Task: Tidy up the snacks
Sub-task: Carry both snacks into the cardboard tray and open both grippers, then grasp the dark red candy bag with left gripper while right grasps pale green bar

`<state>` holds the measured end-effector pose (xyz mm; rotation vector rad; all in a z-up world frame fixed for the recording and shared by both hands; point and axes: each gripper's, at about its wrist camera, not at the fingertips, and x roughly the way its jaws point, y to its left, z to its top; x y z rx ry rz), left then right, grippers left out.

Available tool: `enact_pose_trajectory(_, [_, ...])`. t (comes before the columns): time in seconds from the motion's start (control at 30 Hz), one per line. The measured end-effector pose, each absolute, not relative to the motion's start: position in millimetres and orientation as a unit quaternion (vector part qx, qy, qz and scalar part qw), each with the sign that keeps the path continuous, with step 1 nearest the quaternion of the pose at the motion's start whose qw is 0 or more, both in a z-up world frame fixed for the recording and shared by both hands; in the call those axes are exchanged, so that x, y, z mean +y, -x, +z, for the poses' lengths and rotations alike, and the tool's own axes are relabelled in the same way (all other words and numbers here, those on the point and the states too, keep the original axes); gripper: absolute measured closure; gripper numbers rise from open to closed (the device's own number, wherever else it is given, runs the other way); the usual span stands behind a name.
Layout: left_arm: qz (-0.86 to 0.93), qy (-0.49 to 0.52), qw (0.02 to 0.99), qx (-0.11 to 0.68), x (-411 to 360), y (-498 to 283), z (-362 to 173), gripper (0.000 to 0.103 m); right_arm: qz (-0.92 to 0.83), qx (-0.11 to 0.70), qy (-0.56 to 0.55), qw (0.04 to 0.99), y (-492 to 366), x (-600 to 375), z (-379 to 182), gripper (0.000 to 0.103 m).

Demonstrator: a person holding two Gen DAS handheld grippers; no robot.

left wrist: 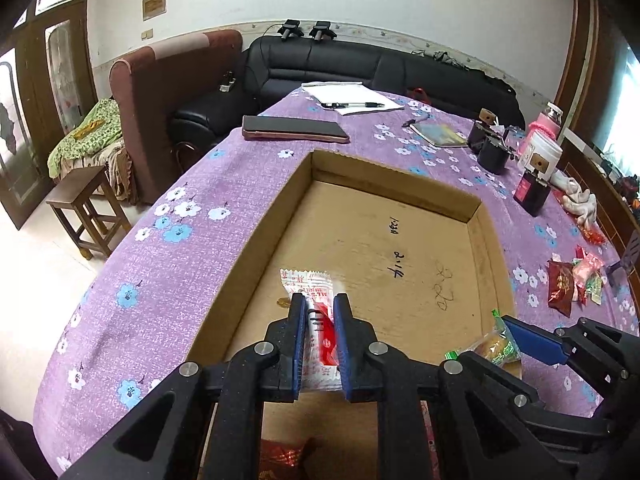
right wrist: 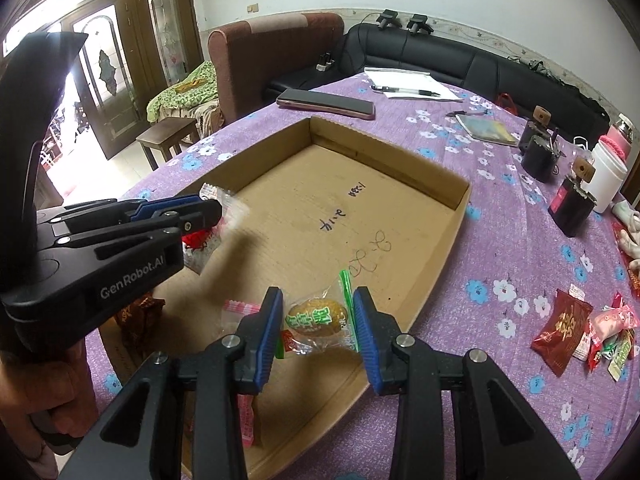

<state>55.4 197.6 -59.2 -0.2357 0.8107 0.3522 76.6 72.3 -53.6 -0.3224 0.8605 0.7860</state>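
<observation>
"GenRobot.AI" is printed in white on the left gripper (right wrist: 208,210) body.

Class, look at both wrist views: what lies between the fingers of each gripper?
Left wrist view: the left gripper pinches a white-and-red snack packet. Right wrist view: a clear-wrapped yellow snack with green lettering sits between the right gripper's wider-set fingers, above the cardboard tray.

I'm looking at a table under a purple floral cloth (right wrist: 460,280). A shallow cardboard tray (right wrist: 456,224) is sitting at centre frame, a phone (right wrist: 326,103) and notepad with pen (right wrist: 408,82) are lying toward the top, and loose snack packets (right wrist: 588,330) are lying at right.
</observation>
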Motion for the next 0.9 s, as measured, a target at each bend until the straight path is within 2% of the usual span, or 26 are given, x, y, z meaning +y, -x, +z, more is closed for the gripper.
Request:
enact_pose_trajectory(0.13, [0.176,0.102,0.899,0.388,194,-54,-54,0.084,0.366,0.402,0.149,0.826,-78,70,-52,0.064])
enact_pose_trajectory(0.2, [0.182,0.097,0.901,0.381,193,-52,-50,0.066,0.363,0.398,0.147,0.83,-77,67,-48,0.059])
enact_pose_trajectory(0.27, [0.189,0.094,0.905,0.368,191,-48,-44,0.035,0.36,0.393,0.144,0.834,-76,62,-44,0.056])
enact_pose_trajectory(0.3, [0.193,0.091,0.908,0.36,190,-45,-40,0.032,0.358,0.39,0.142,0.837,-76,59,-40,0.054])
enact_pose_trajectory(0.43, [0.201,0.079,0.914,0.344,185,-40,-27,0.031,0.349,0.381,0.133,0.846,-76,47,-31,0.048])
enact_pose_trajectory(0.5, [0.2,0.078,0.916,0.339,183,-38,-23,0.031,0.342,0.376,0.129,0.851,-76,38,-27,0.038])
enact_pose_trajectory(0.67, [0.198,0.073,0.919,0.333,173,-35,-15,0.028,0.318,0.368,0.115,0.866,-78,6,-21,0.034])
enact_pose_trajectory(0.9, [0.184,0.058,0.924,0.329,146,-39,-7,0.027,0.271,0.374,0.079,0.883,-92,-57,-24,0.034])
